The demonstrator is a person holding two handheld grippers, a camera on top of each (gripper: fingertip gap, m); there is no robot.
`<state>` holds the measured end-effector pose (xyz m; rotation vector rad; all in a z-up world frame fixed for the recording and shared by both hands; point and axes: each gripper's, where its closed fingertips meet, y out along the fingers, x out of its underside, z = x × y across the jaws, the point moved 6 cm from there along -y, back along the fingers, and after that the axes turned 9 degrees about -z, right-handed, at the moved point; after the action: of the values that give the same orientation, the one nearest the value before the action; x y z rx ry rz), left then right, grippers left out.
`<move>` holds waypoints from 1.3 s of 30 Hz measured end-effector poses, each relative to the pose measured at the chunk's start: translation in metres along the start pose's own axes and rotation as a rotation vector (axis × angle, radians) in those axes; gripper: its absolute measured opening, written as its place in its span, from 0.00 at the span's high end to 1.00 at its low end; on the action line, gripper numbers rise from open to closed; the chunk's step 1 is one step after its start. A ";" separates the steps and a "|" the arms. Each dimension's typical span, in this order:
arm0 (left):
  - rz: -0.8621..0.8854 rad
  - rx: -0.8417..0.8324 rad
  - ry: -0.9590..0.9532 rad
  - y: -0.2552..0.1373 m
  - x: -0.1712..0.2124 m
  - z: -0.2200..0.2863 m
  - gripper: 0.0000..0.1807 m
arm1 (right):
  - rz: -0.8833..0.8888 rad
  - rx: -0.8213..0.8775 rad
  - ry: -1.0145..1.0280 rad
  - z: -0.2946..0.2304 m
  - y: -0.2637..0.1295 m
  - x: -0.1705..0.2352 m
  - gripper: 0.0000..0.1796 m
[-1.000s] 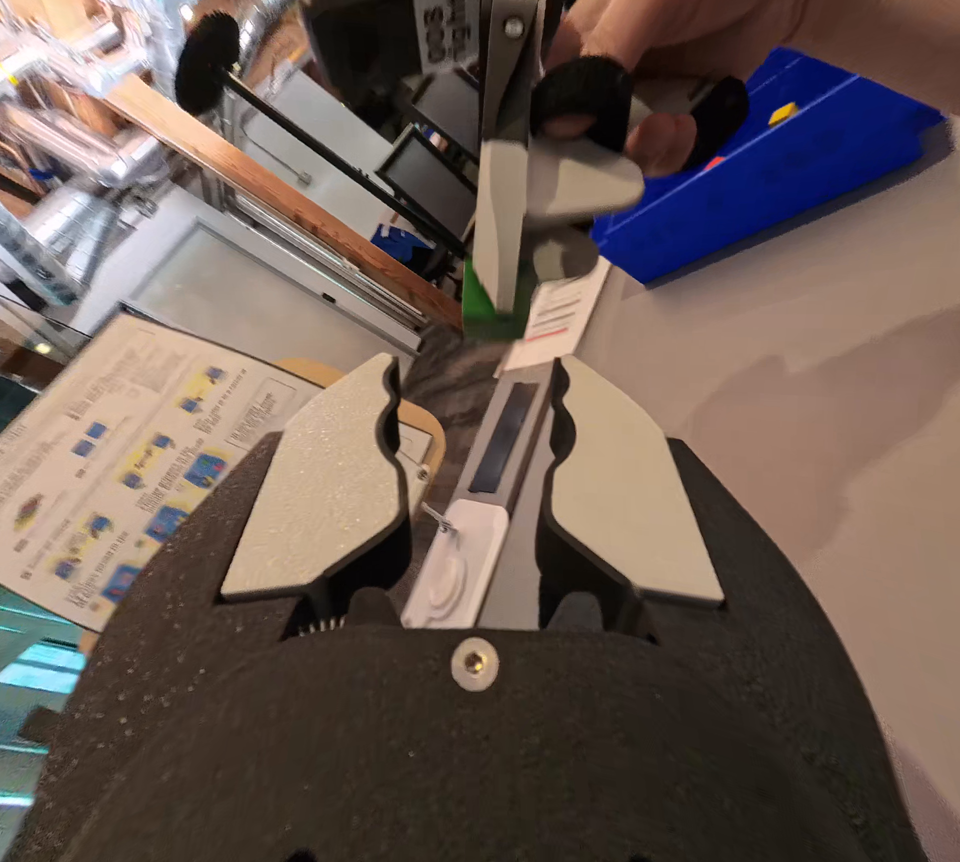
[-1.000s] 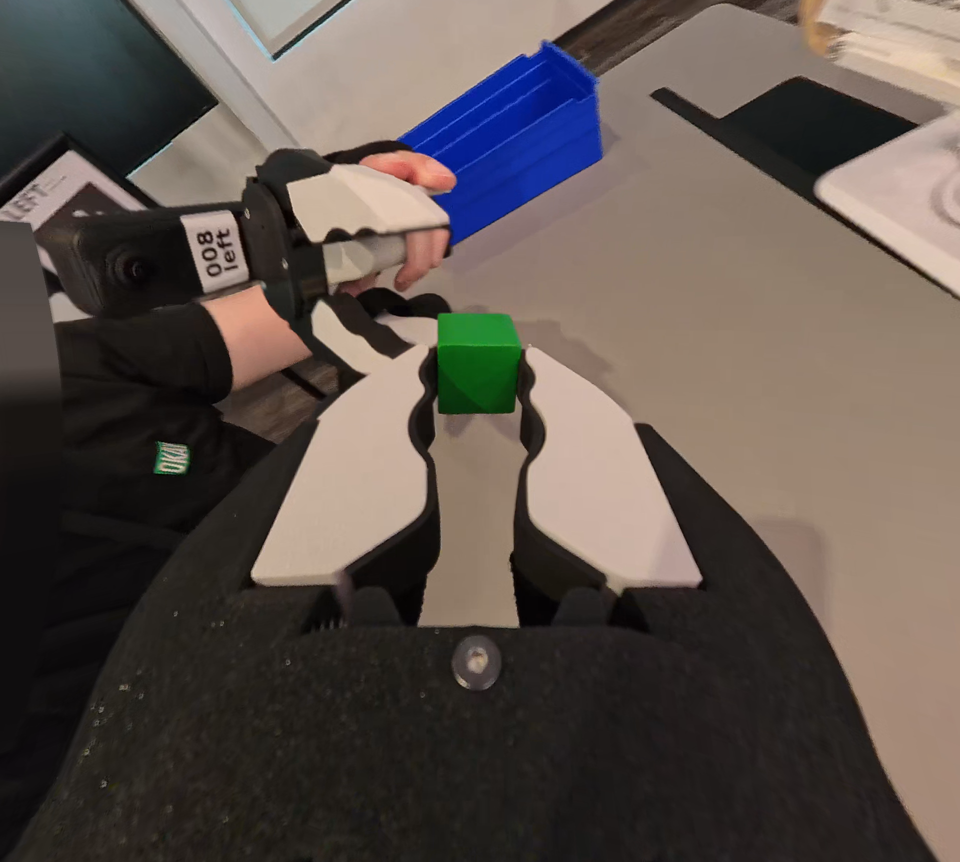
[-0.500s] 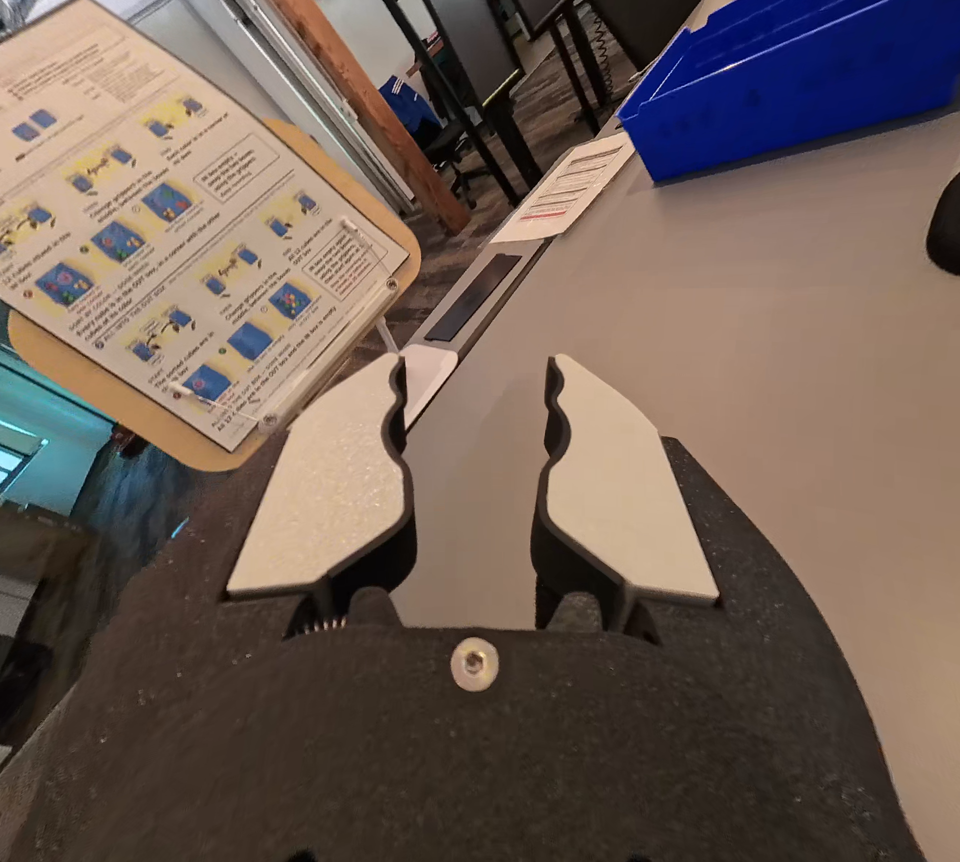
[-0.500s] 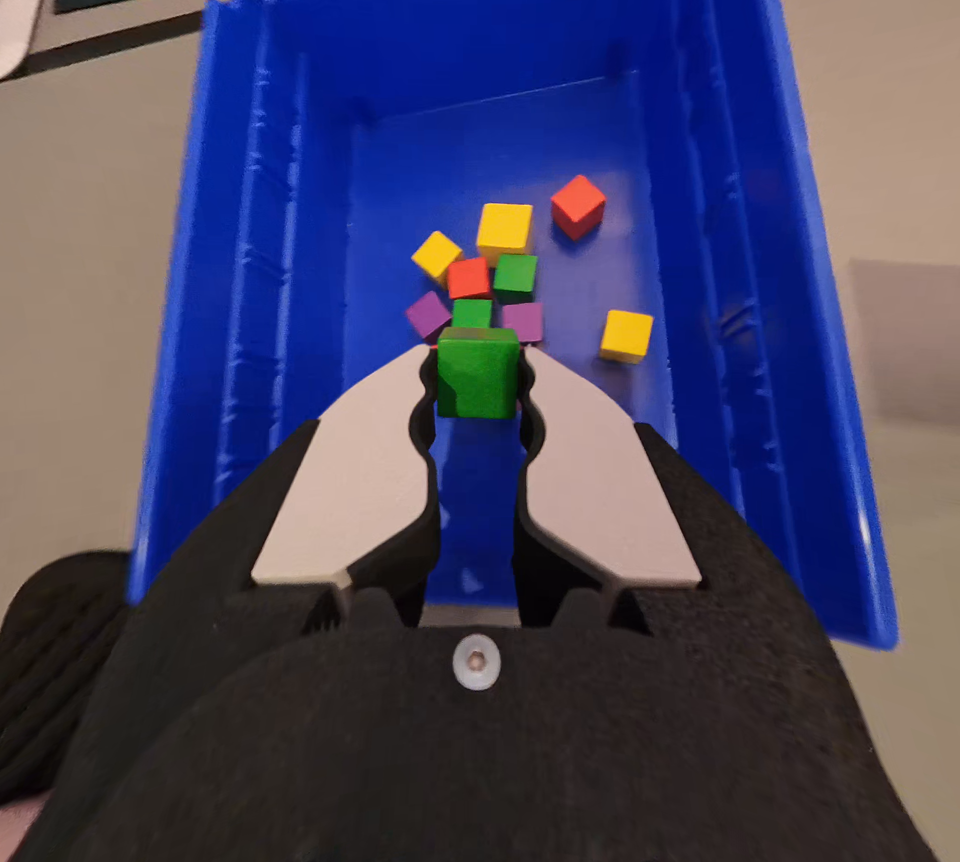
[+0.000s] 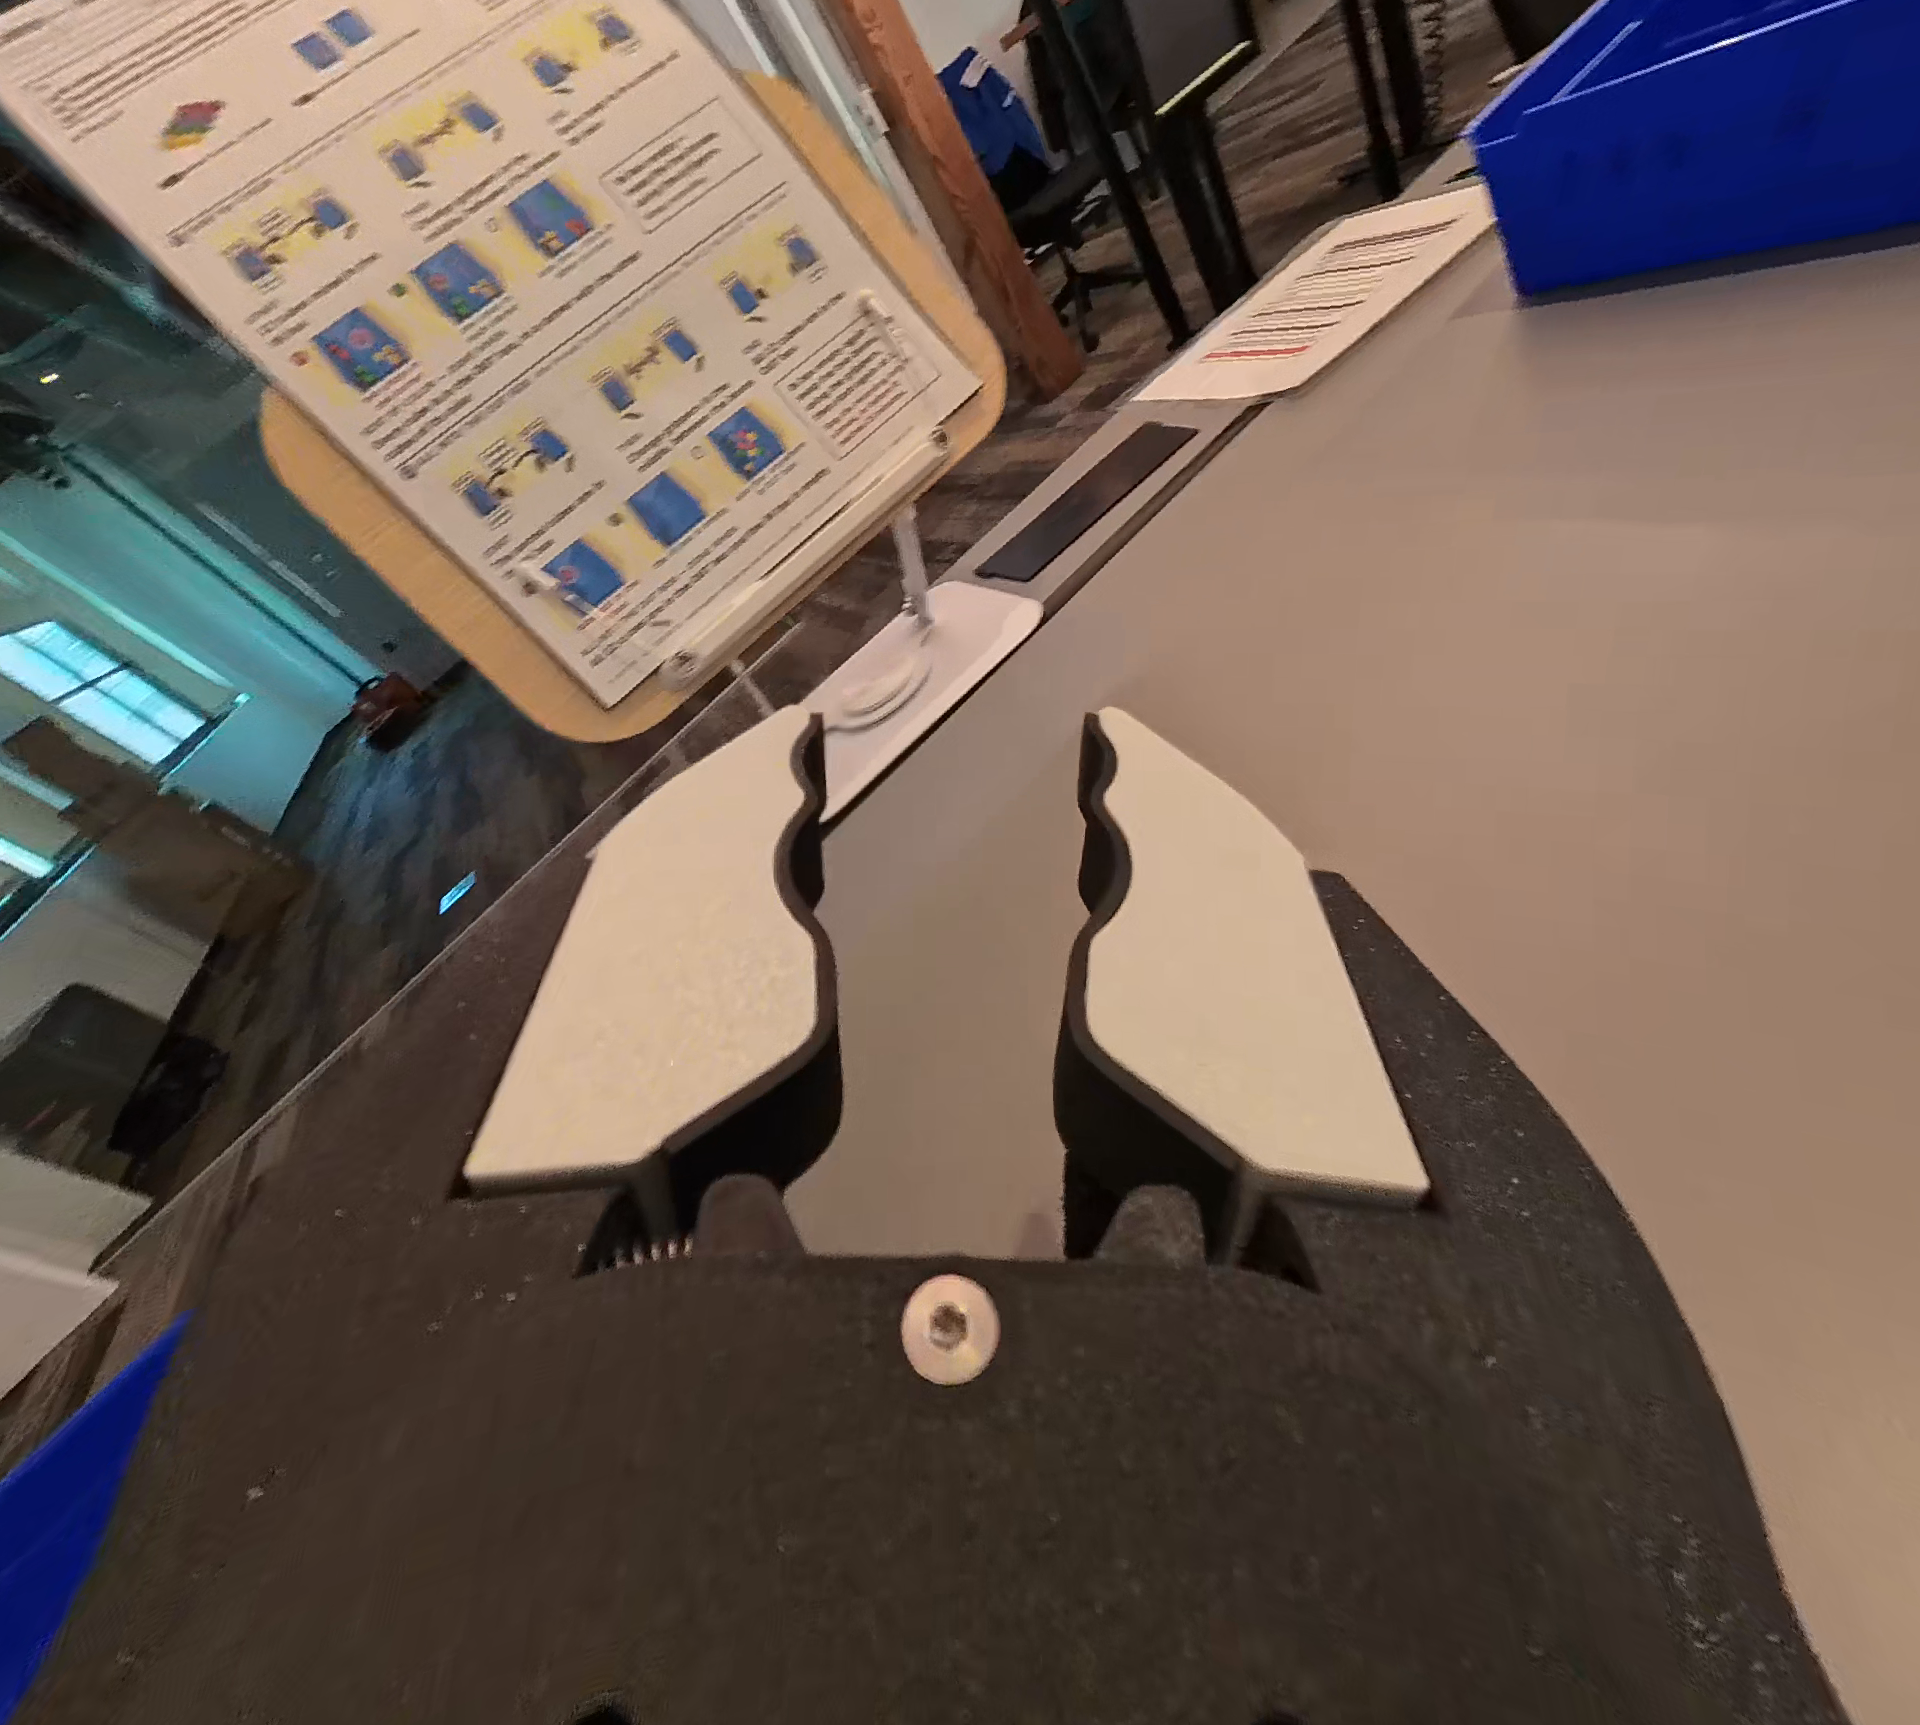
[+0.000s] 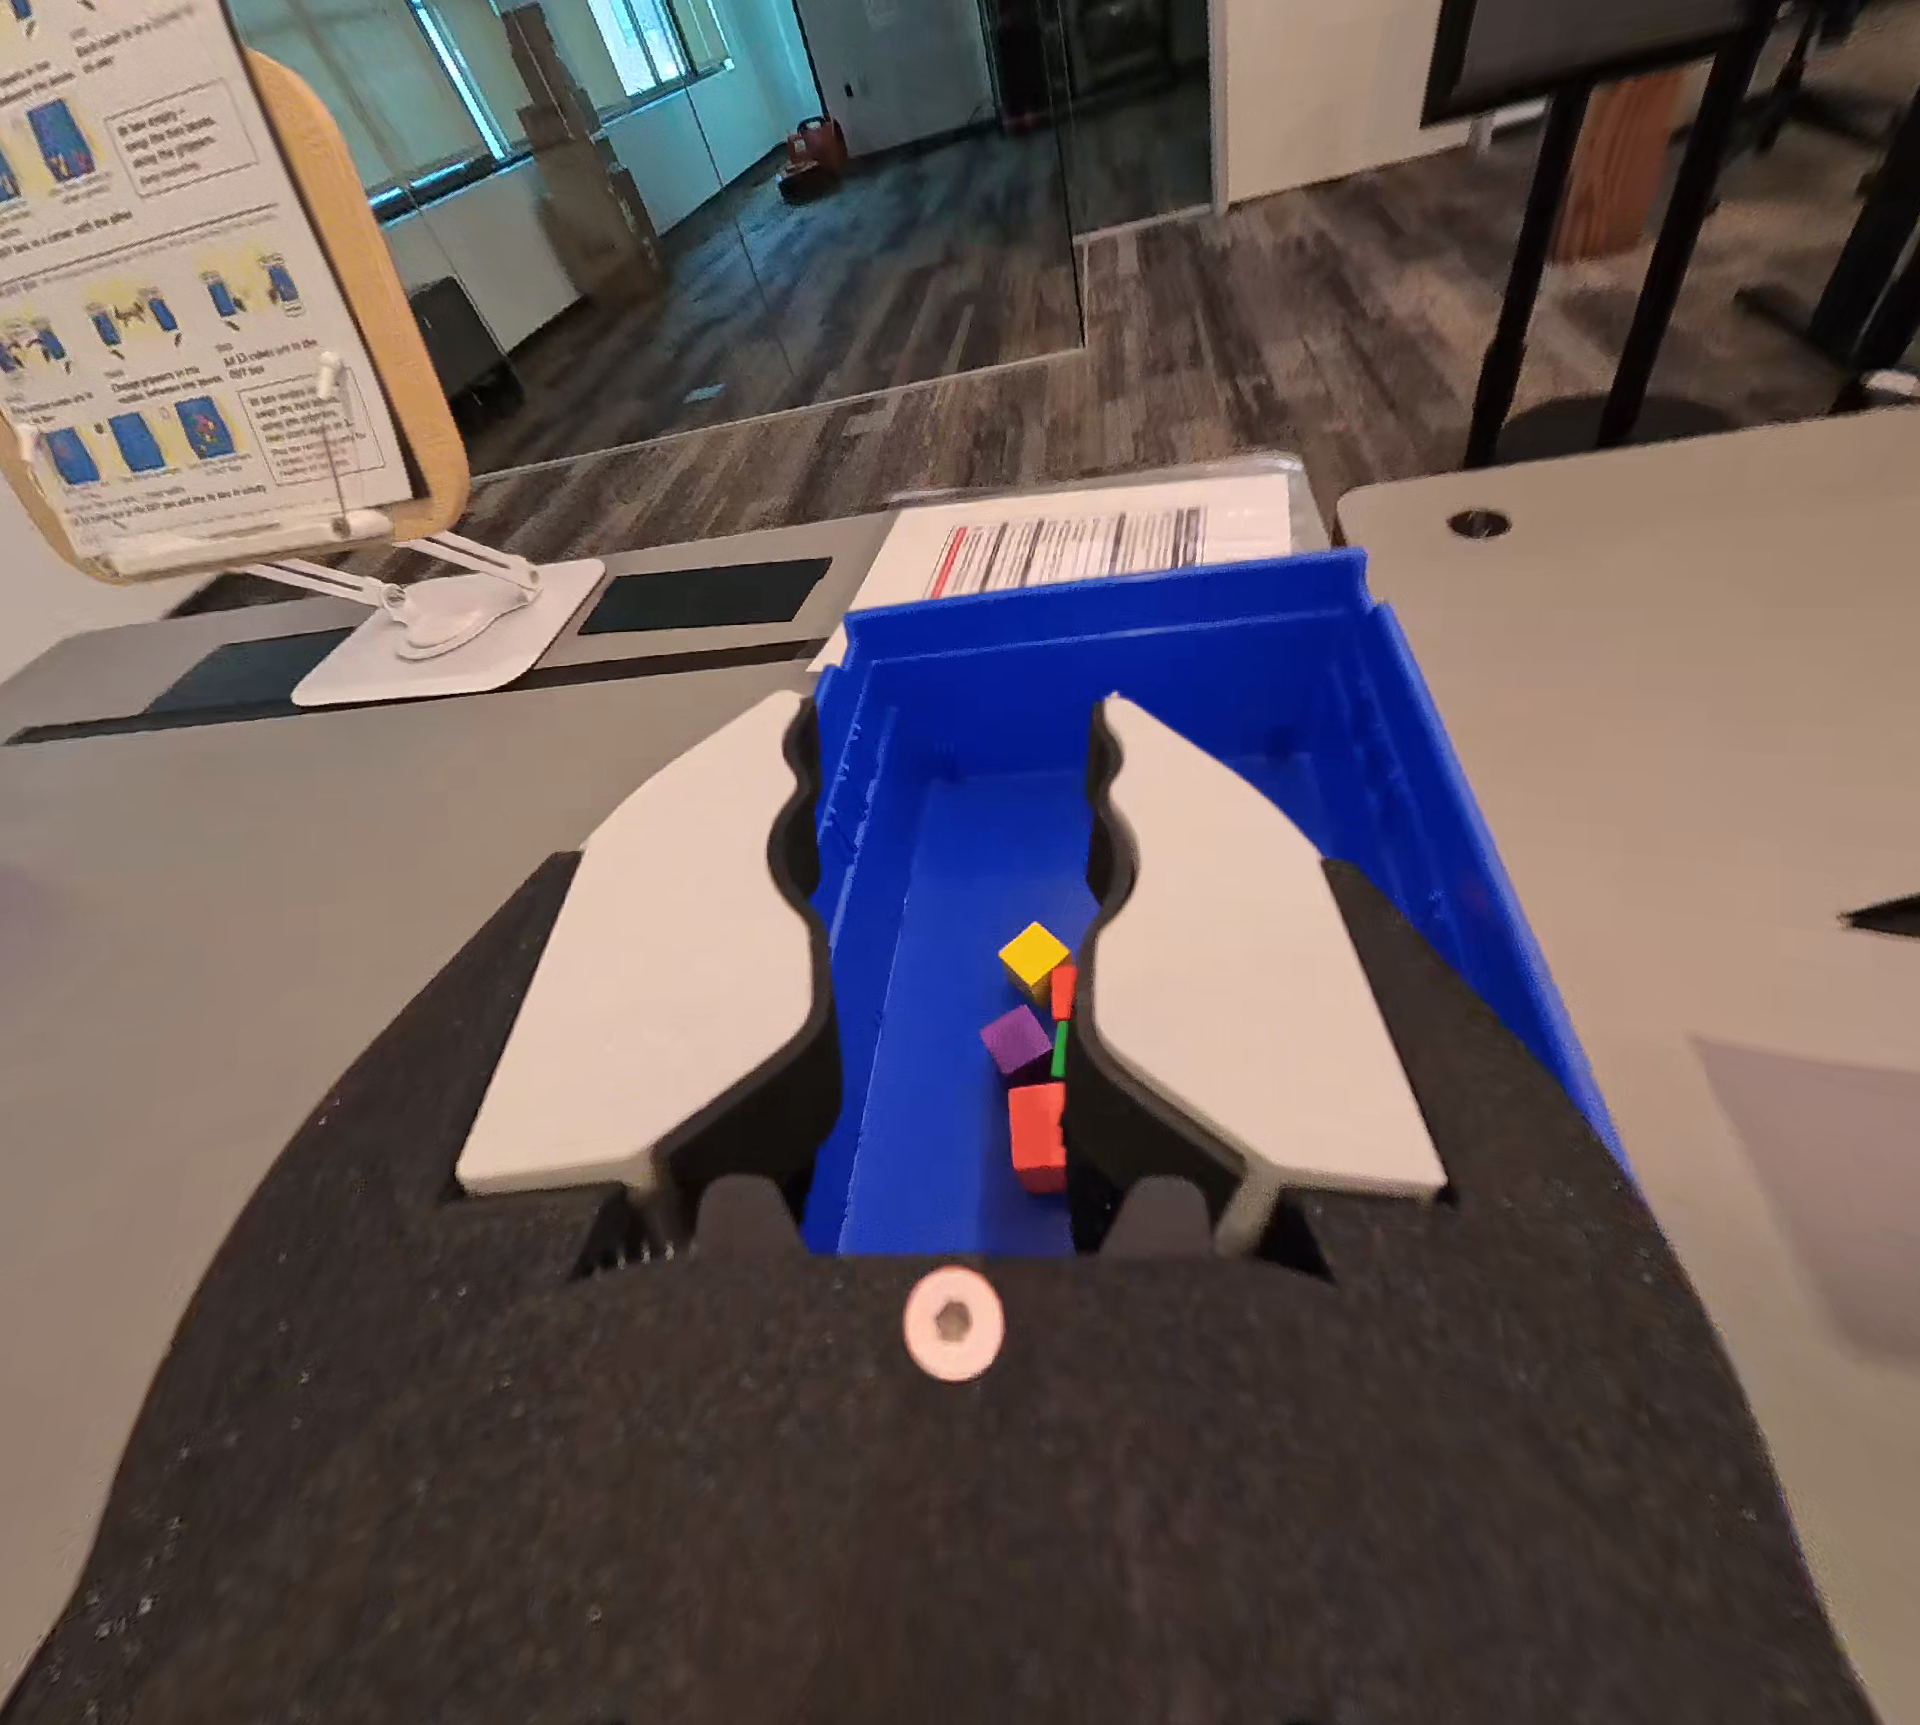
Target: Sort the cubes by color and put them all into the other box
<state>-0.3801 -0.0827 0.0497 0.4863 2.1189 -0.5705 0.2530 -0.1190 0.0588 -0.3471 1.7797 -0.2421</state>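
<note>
Both my left gripper (image 5: pixel 948 730) and right gripper (image 6: pixel 948 719) gape empty. The cubes (image 6: pixel 1023 1041) lie clustered in the blue box (image 6: pixel 1455 844) below: light, rigid, smooth-faced, so I'd pinch opposite flat sides.

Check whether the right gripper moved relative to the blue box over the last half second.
Yes. The right gripper tilted up from looking straight down into the blue box; its far wall now sits behind the open, empty fingertips.

Right gripper (image 6: pixel 951 725) emptied (jaws apart).
</note>
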 end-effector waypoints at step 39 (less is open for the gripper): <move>-0.176 -0.281 -0.175 -0.078 0.096 -0.076 0.79 | -0.773 0.202 -0.069 0.051 0.083 0.103 1.00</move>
<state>-0.5234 -0.0911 0.0270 0.0894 2.0426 -0.3888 0.2726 -0.0772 -0.0753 -0.8757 1.4650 -0.9341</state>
